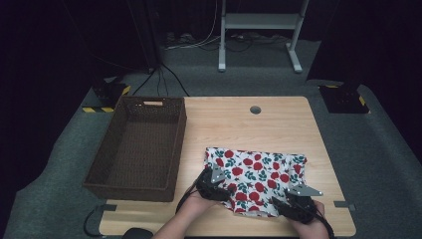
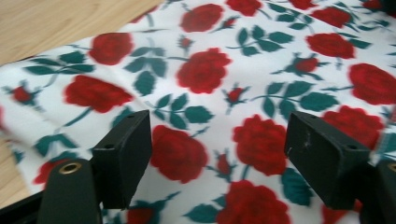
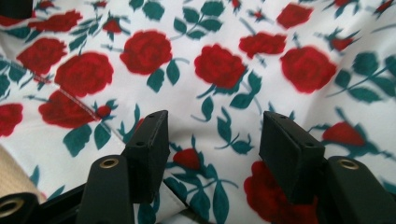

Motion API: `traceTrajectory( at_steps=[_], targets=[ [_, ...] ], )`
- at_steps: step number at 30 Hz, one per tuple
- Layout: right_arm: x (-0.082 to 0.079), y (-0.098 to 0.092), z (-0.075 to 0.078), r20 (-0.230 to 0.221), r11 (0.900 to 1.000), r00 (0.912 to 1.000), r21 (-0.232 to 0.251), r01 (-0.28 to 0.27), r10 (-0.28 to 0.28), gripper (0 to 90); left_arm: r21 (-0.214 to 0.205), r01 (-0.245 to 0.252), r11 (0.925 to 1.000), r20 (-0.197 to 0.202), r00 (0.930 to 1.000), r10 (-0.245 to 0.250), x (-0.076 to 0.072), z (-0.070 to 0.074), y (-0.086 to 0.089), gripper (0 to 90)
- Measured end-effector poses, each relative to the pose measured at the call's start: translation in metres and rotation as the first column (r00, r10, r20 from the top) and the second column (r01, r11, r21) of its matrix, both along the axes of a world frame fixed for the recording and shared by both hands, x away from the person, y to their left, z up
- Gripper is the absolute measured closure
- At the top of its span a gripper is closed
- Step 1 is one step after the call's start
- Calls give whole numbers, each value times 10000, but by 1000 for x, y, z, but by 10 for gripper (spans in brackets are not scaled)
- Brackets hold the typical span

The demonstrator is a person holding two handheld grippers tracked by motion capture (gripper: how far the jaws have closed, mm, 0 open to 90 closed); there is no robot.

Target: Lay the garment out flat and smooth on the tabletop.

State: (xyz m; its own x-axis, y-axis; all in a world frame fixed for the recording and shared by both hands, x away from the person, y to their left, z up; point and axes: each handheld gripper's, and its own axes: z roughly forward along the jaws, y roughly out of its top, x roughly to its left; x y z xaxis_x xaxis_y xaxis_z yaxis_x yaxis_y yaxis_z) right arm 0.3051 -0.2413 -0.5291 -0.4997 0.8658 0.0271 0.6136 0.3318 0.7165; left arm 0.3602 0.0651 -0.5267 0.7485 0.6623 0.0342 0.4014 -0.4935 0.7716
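A white cloth printed with red roses and green leaves (image 1: pixel 259 172) lies flat on the near right part of the wooden table (image 1: pixel 239 124). My left gripper (image 1: pixel 224 191) rests at the cloth's near left corner, jaws open. In the left gripper view the cloth (image 2: pixel 205 70) spreads under the open left gripper (image 2: pixel 217 149), and bare wood shows at the top left. My right gripper (image 1: pixel 281 203) sits at the cloth's near right edge. The right gripper view has the cloth (image 3: pixel 219 65) lying under the open right gripper (image 3: pixel 212 144), with a stitched hem running past the left jaw.
A dark brown wicker basket (image 1: pixel 132 191) stands on the left side of the table, its inside bare. A round cable hole (image 1: pixel 255 109) sits near the far edge. Beyond the table are grey carpet, cables and a white frame (image 1: pixel 259 22).
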Motion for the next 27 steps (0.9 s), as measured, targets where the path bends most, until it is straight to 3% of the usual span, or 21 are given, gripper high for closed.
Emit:
traceTrajectory(
  at_steps=[7, 14, 16, 20, 27],
  targets=[
    [8, 7, 5, 384, 10000, 9992, -27, 79, -78, 332, 88, -707, 9975, 16, 9975, 707, 1, -5, 13, 210],
    [20, 28, 5, 365, 9993, 9986, -30, -376, 377, 292, 113, -1304, 9914, -20, 9915, 1304, -4, -10, 28, 201],
    [22, 35, 3, 300, 9982, 9978, -70, -597, 599, 289, -65, -1355, 9908, -96, 9907, 1354, -6, -11, 31, 201],
    [26, 47, 0, 134, 9957, 9961, -338, -864, 869, 300, 148, -1491, 9887, -63, 9888, 1492, -8, -15, 34, 201],
    [28, 49, -5, -73, 9948, 9953, -321, -970, 968, 298, 257, -1503, 9883, -108, 9885, 1506, -8, -16, 34, 198]
  ],
)
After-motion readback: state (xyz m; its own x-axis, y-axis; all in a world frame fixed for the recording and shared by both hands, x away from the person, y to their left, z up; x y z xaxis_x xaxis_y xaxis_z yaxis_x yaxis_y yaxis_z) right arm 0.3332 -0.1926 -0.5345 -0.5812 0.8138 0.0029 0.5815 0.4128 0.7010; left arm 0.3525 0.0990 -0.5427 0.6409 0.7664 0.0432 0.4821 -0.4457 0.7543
